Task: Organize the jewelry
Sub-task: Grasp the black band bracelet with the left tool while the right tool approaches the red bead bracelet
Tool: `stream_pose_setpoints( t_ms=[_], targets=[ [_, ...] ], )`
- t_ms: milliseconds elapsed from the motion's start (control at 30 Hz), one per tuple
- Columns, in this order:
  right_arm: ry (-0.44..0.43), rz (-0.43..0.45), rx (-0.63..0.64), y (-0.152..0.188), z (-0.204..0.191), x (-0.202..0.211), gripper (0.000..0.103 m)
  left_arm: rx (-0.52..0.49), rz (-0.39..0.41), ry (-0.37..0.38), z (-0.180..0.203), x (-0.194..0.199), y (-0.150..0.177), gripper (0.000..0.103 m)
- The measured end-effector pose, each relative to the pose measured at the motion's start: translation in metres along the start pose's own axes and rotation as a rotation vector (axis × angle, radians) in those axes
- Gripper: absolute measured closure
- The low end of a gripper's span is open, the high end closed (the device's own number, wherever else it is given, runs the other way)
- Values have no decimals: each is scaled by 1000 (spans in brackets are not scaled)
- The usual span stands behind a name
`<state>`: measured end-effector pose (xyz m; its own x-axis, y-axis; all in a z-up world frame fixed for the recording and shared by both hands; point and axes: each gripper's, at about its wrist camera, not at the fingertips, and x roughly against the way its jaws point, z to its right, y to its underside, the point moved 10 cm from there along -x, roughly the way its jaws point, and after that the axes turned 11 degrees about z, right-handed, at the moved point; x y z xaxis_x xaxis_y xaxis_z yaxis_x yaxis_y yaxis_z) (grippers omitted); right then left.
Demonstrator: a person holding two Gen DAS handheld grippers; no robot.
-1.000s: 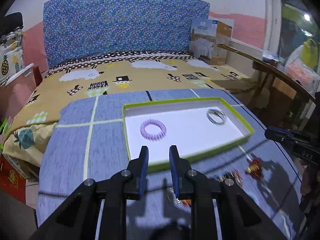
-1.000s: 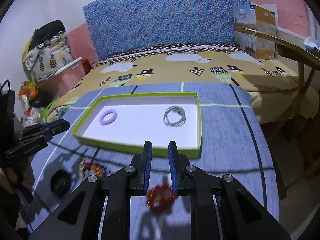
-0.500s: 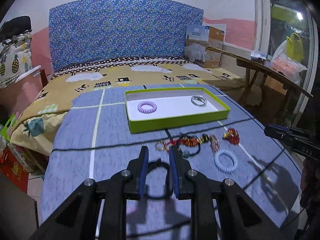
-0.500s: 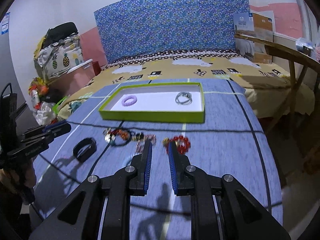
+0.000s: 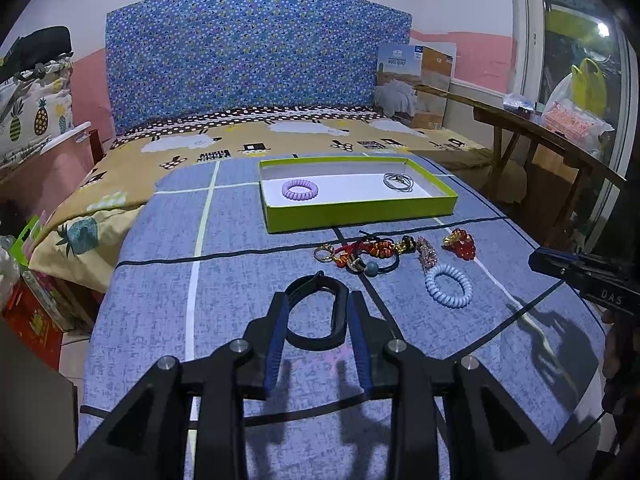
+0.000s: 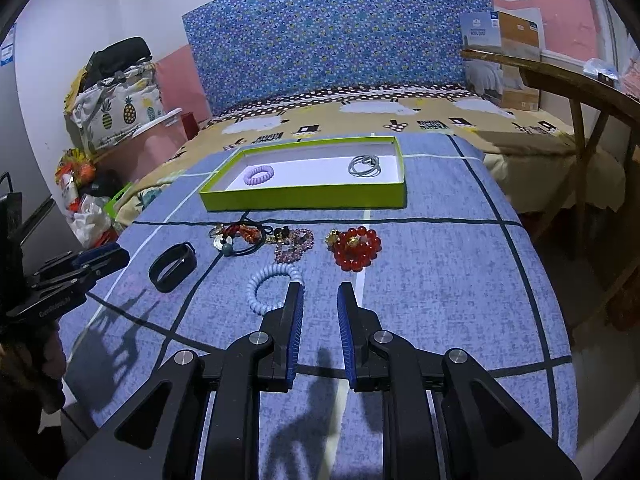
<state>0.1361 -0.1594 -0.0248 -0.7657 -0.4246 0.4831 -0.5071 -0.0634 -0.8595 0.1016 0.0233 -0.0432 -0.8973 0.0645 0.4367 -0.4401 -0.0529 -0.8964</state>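
Blue checked cloth is covering the desk (image 5: 160,300) I am working over, with a bed behind it.

Left gripper (image 5: 316,308): I am spreading its jaws; they are straddling the black band (image 5: 316,312), which is lying flat on the cloth. I cannot tell whether the pads are touching it.

Right gripper (image 6: 318,296): I am easing its jaws apart over bare cloth, nothing between them. The pale blue coil bracelet (image 6: 272,286) is lying just beside its left finger.

Further out: a tangle of red cord, keyrings and a dark hair tie (image 5: 360,254); a beaded pink piece (image 6: 294,244); a red bead bracelet (image 6: 356,248).

Farthest: the green tray (image 5: 360,214), holding a lilac coil bracelet (image 5: 300,190) and a grey wire ring (image 5: 398,182).

Risks, as I am judging them:
- The band is a soft loop; closing across its width may fold it or squirt it out.
- The right finger may nudge the blue coil aside.
- Lifting one piece from the tangle may drag its neighbours.
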Motion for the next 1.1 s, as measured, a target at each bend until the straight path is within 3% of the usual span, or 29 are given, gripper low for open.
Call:
stream_pose_setpoints(
  t_ms=[33,100,300,667,900,1100],
  targets=[
    [1,0,0,0,0,0,80,0,-2,-1,0,-1,1,71],
    [0,1,-3,0,0,0,58,0,-7,-5,-1,-2,2,71],
    [1,-4,-17,2,2,-3,58,4,-23,-5,-1,-7,7,71],
    [27,-32,-10,4,10,-18,58,3,-78,61,17,-28,18,70],
    [37,-58,7,-1,19,-38,58,6,-163,85,25,-43,28,70],
    [29,-97,36,-5,24,-61,58,-7,-219,61,27,-54,35,70]
  ],
)
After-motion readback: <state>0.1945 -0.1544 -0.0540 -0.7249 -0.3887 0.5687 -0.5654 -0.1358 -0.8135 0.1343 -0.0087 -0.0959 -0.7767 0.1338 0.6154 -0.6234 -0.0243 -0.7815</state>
